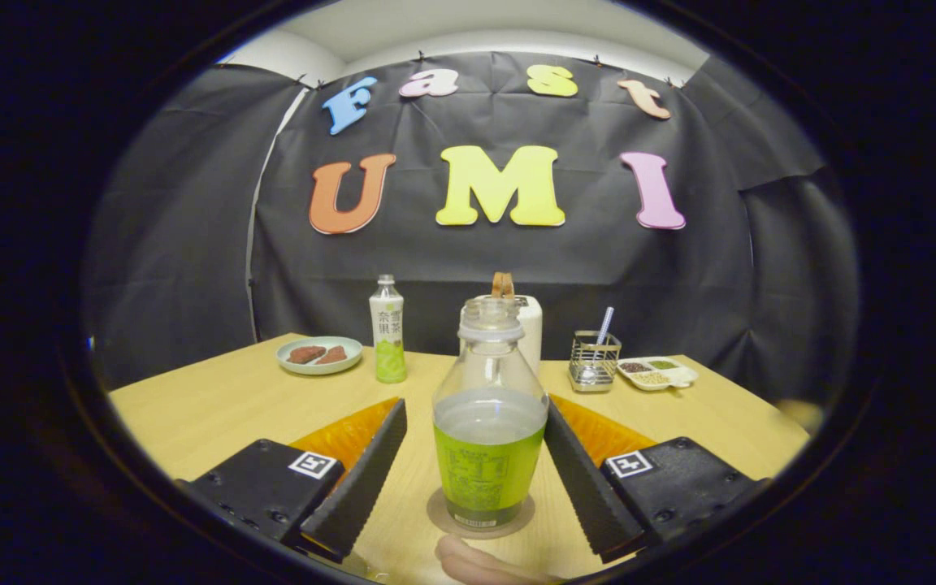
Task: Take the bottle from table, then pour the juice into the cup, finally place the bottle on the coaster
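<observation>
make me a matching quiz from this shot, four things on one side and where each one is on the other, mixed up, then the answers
Things:
1. open-necked bottle
2. capped bottle
3. wire holder
4. plate

Places:
A. far side of the table, just beside the divided snack dish
B. on the coaster, between the open gripper fingers
C. far side, beyond the left finger, holding two reddish pieces
D. standing just right of the plate

Pairs: 1-B, 2-D, 3-A, 4-C
</observation>
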Tool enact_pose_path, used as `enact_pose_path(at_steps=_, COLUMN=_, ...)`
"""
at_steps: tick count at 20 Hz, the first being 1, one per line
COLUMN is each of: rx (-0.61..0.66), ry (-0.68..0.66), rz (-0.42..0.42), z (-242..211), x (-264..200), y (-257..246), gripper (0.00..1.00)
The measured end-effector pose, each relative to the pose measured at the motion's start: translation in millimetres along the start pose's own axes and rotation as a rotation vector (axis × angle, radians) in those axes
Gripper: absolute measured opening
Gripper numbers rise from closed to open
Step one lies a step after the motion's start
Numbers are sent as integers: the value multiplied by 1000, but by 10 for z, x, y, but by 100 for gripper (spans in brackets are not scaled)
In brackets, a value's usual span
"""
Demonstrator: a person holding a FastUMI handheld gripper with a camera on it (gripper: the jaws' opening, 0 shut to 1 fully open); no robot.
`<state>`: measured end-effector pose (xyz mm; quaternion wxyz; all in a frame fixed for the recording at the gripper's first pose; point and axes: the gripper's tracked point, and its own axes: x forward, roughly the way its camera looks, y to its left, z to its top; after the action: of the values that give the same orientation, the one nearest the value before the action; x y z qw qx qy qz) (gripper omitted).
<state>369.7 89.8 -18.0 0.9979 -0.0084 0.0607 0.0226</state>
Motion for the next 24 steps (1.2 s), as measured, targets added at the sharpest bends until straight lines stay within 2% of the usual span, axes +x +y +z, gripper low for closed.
enact_pose_path(at_steps=5, rx=-33, ry=-50, rz=-25, z=298, x=-541, y=8, gripper=100)
enact_pose_path(at_steps=6, rx=-46, ry=-51, rz=-53, z=336, x=-680, y=-52, gripper=100)
enact_pose_path(at_steps=8, rx=-39, ry=-73, rz=-51, z=442, x=-1053, y=-38, gripper=100)
enact_pose_path(at_steps=14, rx=-46, ry=-121, rz=-114, z=724, x=-2189, y=-163, gripper=100)
enact_pose_path(at_steps=21, rx=39, ry=-98, rz=-126, z=649, x=-3522, y=-375, gripper=100)
enact_pose_path(at_steps=24, rx=40, ry=-128, rz=-176, z=656, x=-3919, y=-558, gripper=100)
